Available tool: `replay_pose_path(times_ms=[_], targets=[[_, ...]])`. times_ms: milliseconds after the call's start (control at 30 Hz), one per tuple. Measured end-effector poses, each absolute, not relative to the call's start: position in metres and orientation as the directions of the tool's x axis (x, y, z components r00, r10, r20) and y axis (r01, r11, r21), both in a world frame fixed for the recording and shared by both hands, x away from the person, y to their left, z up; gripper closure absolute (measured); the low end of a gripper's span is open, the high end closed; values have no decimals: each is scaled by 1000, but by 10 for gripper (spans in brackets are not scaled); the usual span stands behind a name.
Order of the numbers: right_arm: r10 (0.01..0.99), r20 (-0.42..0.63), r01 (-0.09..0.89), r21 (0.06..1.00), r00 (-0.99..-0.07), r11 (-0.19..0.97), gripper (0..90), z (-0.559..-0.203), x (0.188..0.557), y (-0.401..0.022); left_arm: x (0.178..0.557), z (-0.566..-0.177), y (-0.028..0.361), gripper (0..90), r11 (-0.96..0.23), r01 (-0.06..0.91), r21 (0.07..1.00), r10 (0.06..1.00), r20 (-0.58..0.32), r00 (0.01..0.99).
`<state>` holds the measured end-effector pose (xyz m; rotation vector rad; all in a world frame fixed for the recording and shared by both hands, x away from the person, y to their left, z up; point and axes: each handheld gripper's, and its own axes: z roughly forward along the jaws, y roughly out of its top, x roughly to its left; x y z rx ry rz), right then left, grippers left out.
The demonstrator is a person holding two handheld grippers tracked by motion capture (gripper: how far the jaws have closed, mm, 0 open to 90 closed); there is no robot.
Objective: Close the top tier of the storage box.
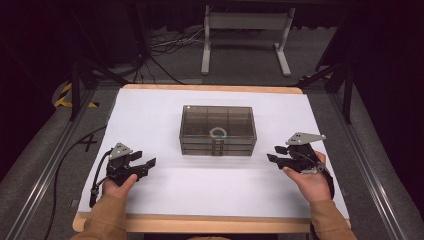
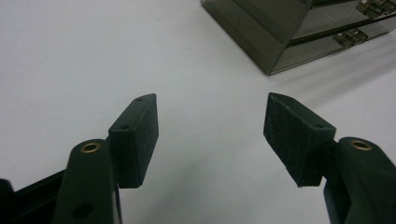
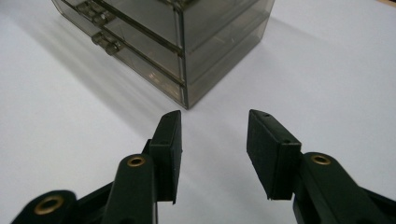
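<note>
While both tongs stand apart and empty, the smoky drawer box [image 1: 218, 130] sits mid-tabletop [image 1: 150, 115], at two o'clock from the left tongs [image 1: 145, 165] and ten o'clock from the right tongs [image 1: 274, 153]. Best line one up squarely with a front drawer handle [image 3: 108, 45] before closing.

The drawer box [image 1: 217, 131] is a smoky, see-through plastic chest with three shallow drawers stacked one above another. It stands upright and square on the white tabletop [image 1: 150, 115], near the middle, its drawer fronts toward the tabletop's near edge. All three drawers sit pushed in, each with a small clear handle [image 3: 108, 45] at the middle of its front. Dividers split the top level into compartments, and a pale ring [image 1: 218, 132] lies in one near the front middle.
</note>
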<state>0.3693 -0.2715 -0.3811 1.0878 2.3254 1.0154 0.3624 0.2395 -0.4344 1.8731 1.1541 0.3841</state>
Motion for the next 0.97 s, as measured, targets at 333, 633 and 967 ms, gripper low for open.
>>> replay_pose_path(times_ms=[333, 633, 967], targets=[[799, -40, 541, 716, -600, 442, 563, -404, 371, -281, 363, -435, 240, 363, -189, 564, 804, 837, -170, 521], [812, -45, 577, 680, -582, 452, 541, -426, 374, -288, 364, -436, 239, 359, -187, 564, 804, 839, -168, 517], [809, -37, 582, 675, -587, 454, 526, -434, 374, -288, 365, -438, 239, 352, -193, 568, 800, 842, -162, 514]])
